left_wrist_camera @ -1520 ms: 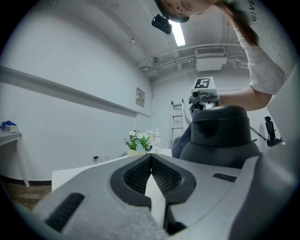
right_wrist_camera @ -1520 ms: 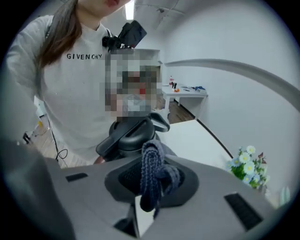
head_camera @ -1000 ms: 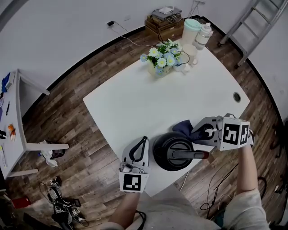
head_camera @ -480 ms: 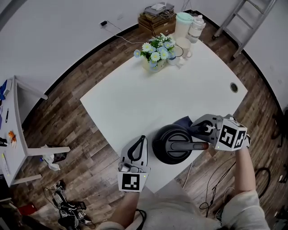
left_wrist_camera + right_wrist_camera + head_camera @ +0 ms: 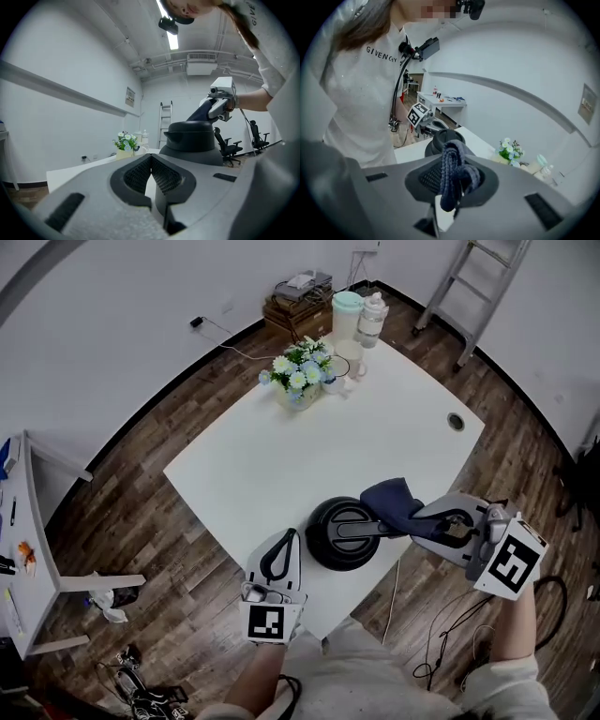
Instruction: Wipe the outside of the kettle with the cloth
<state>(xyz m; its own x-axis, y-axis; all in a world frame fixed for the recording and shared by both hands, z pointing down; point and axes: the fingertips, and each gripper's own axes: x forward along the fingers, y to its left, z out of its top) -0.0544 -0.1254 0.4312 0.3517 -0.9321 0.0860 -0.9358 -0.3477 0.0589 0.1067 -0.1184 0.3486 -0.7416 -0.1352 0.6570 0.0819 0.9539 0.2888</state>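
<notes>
A black kettle [image 5: 342, 532] stands near the front edge of the white table [image 5: 281, 456]. It fills the middle of the left gripper view [image 5: 194, 140], and its top shows in the right gripper view [image 5: 443, 139]. My right gripper [image 5: 424, 523] is shut on a dark blue cloth [image 5: 392, 499], held against the kettle's right side. A thick fold of the cloth [image 5: 457, 176] hangs between its jaws. My left gripper [image 5: 285, 542] rests on the table just left of the kettle. Its jaws are shut with nothing between them [image 5: 152, 161].
A vase of flowers [image 5: 298, 371], a mint-lidded jug [image 5: 345, 317] and a bottle [image 5: 371, 315] stand at the table's far edge. A cable hole [image 5: 456, 421] sits near the right corner. A ladder [image 5: 459, 287] leans at the back right; a side table [image 5: 28, 549] is at left.
My right gripper has moved right and back from the kettle's handle end, drawing the cloth along the kettle's right side. The left gripper stayed put.
</notes>
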